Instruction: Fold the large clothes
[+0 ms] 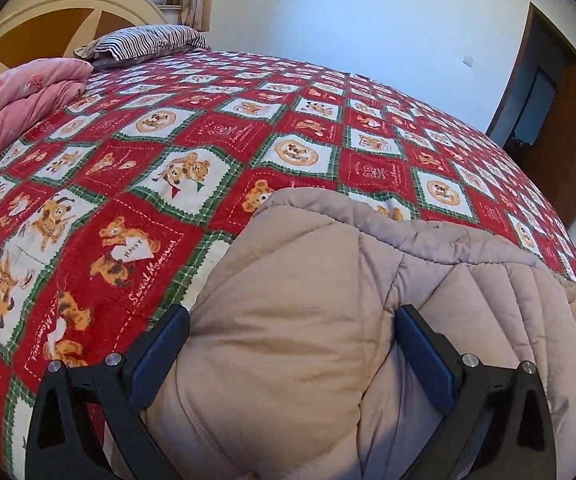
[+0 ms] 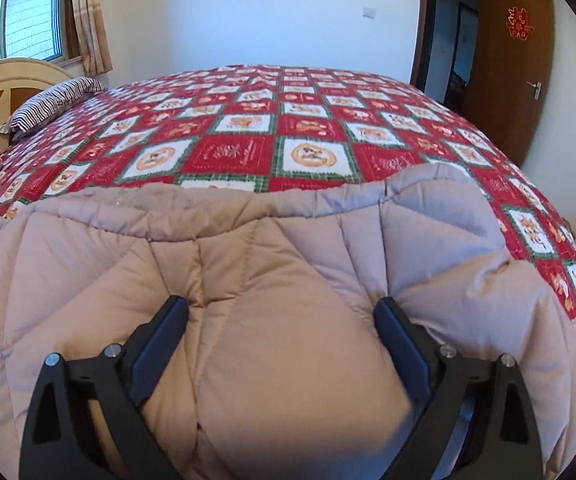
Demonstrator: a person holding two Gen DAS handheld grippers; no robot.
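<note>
Beige quilted coat (image 2: 288,264) lies bunched at the near edge of my bed (image 1: 248,128), not yet folded flat. Left gripper (image 1: 291,332) and right gripper (image 2: 282,320) both straddle padding, jaws wide, clamping nothing.

The padded coat (image 1: 307,320) runs off the bottom edge in both views, so its full shape cannot be told; it covers the near bed (image 1: 168,140); the pink quilt (image 1: 16,100) is cut by the left edge; the door's red ornament (image 2: 519,24) is too small to read.
</note>
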